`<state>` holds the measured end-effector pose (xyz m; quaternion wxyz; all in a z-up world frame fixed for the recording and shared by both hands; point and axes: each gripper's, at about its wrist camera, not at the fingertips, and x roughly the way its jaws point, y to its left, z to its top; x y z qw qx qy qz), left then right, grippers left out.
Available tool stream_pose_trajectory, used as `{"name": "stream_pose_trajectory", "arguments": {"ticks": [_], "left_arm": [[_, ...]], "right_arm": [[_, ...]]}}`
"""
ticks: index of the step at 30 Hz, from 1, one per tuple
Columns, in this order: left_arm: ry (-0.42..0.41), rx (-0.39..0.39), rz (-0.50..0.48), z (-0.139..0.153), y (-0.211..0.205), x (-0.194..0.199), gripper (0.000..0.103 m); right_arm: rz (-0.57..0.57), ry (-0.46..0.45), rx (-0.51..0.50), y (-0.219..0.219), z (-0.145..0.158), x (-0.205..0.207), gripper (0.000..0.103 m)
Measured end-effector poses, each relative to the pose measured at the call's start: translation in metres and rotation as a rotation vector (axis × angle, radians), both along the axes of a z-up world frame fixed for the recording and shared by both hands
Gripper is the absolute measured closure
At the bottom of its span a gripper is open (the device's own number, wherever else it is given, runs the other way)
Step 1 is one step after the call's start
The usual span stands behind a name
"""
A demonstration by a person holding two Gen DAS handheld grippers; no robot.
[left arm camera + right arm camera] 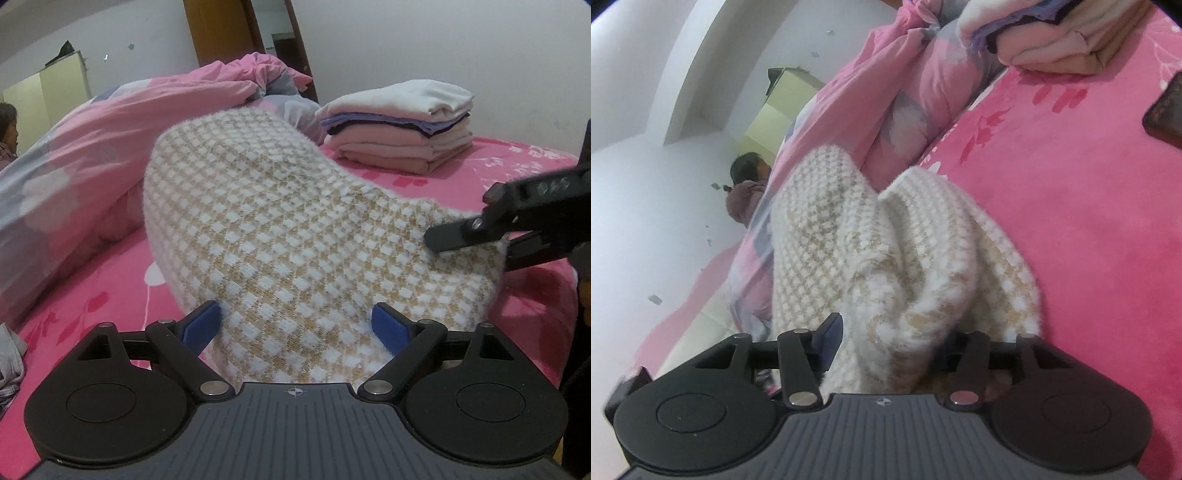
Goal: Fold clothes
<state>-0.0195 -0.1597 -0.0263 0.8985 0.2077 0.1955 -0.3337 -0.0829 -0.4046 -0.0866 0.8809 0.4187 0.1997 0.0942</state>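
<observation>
Fuzzy cream-and-tan checked knit garment (295,229) is lifted above the pink bed (461,184), mid-fold. Right gripper (476,240) pinches its right edge; left gripper (295,325) jaws are spread wide around the near edge. Next: lay flat.

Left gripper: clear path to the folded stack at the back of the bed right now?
Probably not directly. The checked knit fills the left gripper's open jaws and bulges up between it and the folded stack; the right gripper also pinches that knit. It would need to swing around.
</observation>
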Motion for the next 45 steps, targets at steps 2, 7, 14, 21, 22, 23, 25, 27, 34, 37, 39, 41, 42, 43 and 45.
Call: {"name": "stream_pose_trajectory", "arguments": {"ticks": [2,7,14,21,22,23,25,27,34,37,39,41,42,43,45], "left_arm": [[0.031,-0.034,-0.008,0.006,0.007,-0.002,0.014],[0.138,-0.165,-0.051,0.016,0.044,-0.024,0.008],[0.004,0.026,0.049,-0.015,0.025,-0.056,0.033],[-0.185,0.198,0.044,-0.030,0.007,-0.073,0.069],[-0.203,0.226,0.029,-0.033,0.008,-0.075,0.070],[-0.219,0.250,0.012,-0.036,0.009,-0.076,0.071],[-0.252,0.287,-0.021,-0.045,0.009,-0.077,0.071],[-0.303,0.332,-0.051,-0.053,0.006,-0.080,0.071],[-0.144,0.243,-0.087,-0.023,0.028,-0.072,0.066],[-0.046,0.160,-0.118,0.002,0.048,-0.074,0.066],[-0.011,0.067,-0.128,0.021,0.062,-0.075,0.065],[0.012,-0.030,-0.128,0.038,0.067,-0.073,0.065],[0.007,-0.065,-0.127,0.044,0.064,-0.069,0.065],[-0.017,-0.076,-0.131,0.047,0.058,-0.064,0.065],[-0.068,-0.071,-0.150,0.047,0.041,-0.055,0.065]], "right_arm": [[-0.017,0.018,-0.075,0.006,0.002,0.001,0.070],[-0.020,0.020,-0.012,-0.002,-0.003,-0.003,0.077],[-0.014,0.011,-0.016,0.002,0.003,-0.005,0.081],[-0.008,-0.027,-0.079,0.008,0.022,-0.017,0.084],[-0.004,-0.040,-0.086,0.008,0.025,-0.021,0.084],[0.001,-0.052,-0.093,0.007,0.028,-0.024,0.084],[0.003,-0.026,-0.108,0.005,0.020,-0.024,0.085],[0.005,0.008,-0.079,0.000,0.002,-0.018,0.086],[0.017,0.027,-0.040,-0.006,-0.014,-0.011,0.086],[0.027,0.026,-0.034,-0.009,-0.012,-0.010,0.085],[0.028,0.021,-0.034,-0.008,-0.014,-0.010,0.085],[0.026,0.016,-0.034,-0.008,-0.015,-0.011,0.085],[0.025,0.014,-0.031,-0.008,-0.015,-0.011,0.085],[0.024,0.013,-0.028,-0.008,-0.015,-0.011,0.085],[0.024,0.010,-0.016,-0.009,-0.016,-0.011,0.085]]}}
